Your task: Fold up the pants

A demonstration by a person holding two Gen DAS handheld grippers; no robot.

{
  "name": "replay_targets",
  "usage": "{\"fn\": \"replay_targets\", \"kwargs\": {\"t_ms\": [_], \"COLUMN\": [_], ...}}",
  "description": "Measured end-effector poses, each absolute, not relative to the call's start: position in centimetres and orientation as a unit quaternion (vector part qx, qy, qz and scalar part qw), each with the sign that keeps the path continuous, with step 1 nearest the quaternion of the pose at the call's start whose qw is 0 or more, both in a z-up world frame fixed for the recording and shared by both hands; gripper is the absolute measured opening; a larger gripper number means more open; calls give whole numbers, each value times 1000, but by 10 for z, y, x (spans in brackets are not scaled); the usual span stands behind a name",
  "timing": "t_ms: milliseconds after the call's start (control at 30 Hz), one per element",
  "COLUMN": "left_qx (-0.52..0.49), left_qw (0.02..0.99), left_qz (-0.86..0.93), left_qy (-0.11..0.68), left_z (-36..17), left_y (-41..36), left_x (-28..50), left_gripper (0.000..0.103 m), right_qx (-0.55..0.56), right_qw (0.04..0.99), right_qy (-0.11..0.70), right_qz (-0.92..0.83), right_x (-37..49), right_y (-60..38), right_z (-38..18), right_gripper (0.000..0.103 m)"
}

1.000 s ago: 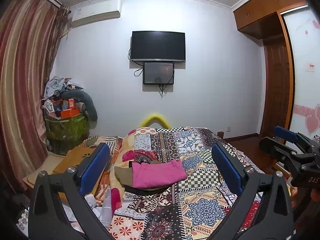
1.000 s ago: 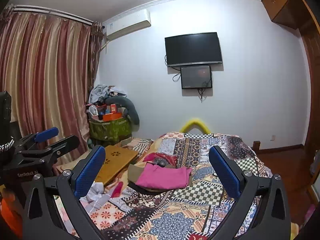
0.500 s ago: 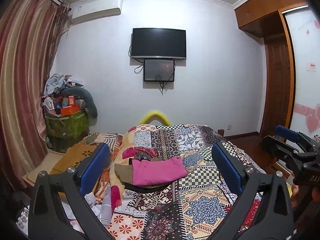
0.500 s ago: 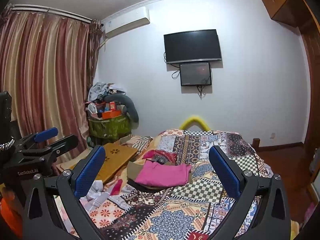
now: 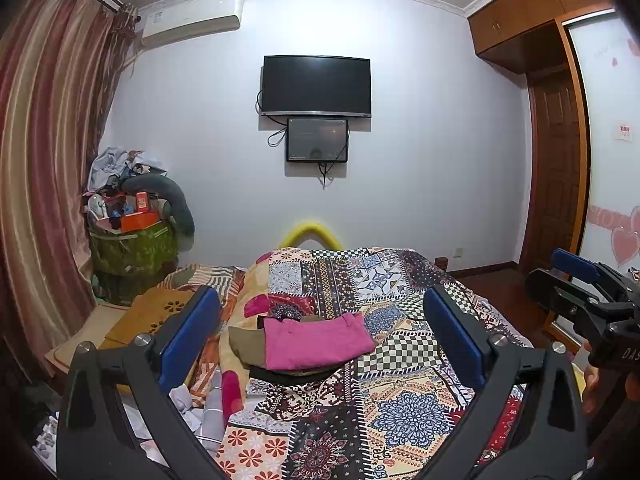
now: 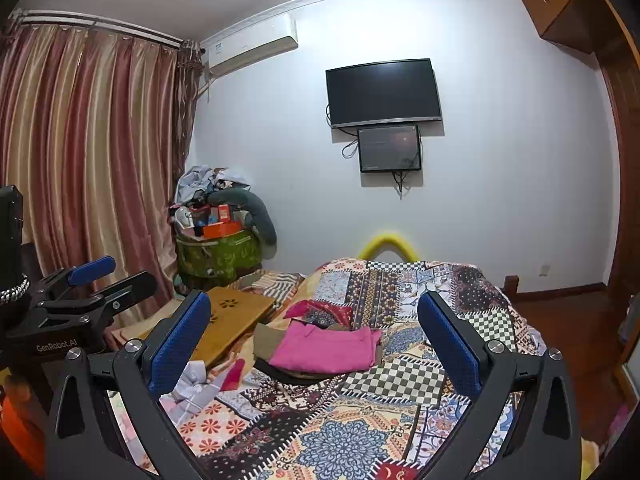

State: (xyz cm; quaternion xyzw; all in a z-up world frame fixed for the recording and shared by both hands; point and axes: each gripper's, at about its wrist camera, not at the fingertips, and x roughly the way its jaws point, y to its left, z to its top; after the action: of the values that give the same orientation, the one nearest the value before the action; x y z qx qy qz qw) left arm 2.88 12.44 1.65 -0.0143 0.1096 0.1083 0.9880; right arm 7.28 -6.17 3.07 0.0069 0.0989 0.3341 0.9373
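A bed (image 5: 404, 396) fills the middle of the room, its far end toward the wall. On the bed lies a stack of folded pants (image 5: 316, 342), left of centre. Left of the stack, at the bed's edge, rests a lap desk (image 6: 236, 314). Behind that, in the corner beside the curtain (image 6: 80, 152), stands a heaped bin (image 6: 218, 254). On the far wall hangs a television (image 5: 316, 85), with a smaller screen (image 5: 317, 140) directly below it and an air conditioner (image 5: 192, 28) up to its left. A wardrobe (image 5: 556, 152) stands at the right.

Patchwork quilt (image 5: 400, 400) covering bed; television (image 5: 316, 85) hanging on wall; green bin (image 5: 132, 256) overflowing beside curtain (image 5: 44, 168).
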Motion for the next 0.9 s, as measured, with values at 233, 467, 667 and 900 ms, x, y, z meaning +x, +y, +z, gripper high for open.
{"fn": "replay_targets", "kwargs": {"t_ms": [233,467,667,900], "left_qx": [-16,-14,-13,-15], "left_qw": [988,989,989,989], "left_qz": [103,92,89,83], "left_qy": [113,115,116,121], "left_z": [16,17,17,16], "left_y": [124,121,121,120], "left_x": [31,32,34,35], "left_gripper": [103,103,103,103], "right_qx": [8,7,7,5], "right_qw": [938,938,938,939], "right_qy": [100,100,99,99], "right_qz": [333,332,331,329], "right_x": [72,72,72,72], "right_y": [-62,-62,-62,-61], "right_z": [31,32,33,32], "right_gripper": [103,103,103,103]}}
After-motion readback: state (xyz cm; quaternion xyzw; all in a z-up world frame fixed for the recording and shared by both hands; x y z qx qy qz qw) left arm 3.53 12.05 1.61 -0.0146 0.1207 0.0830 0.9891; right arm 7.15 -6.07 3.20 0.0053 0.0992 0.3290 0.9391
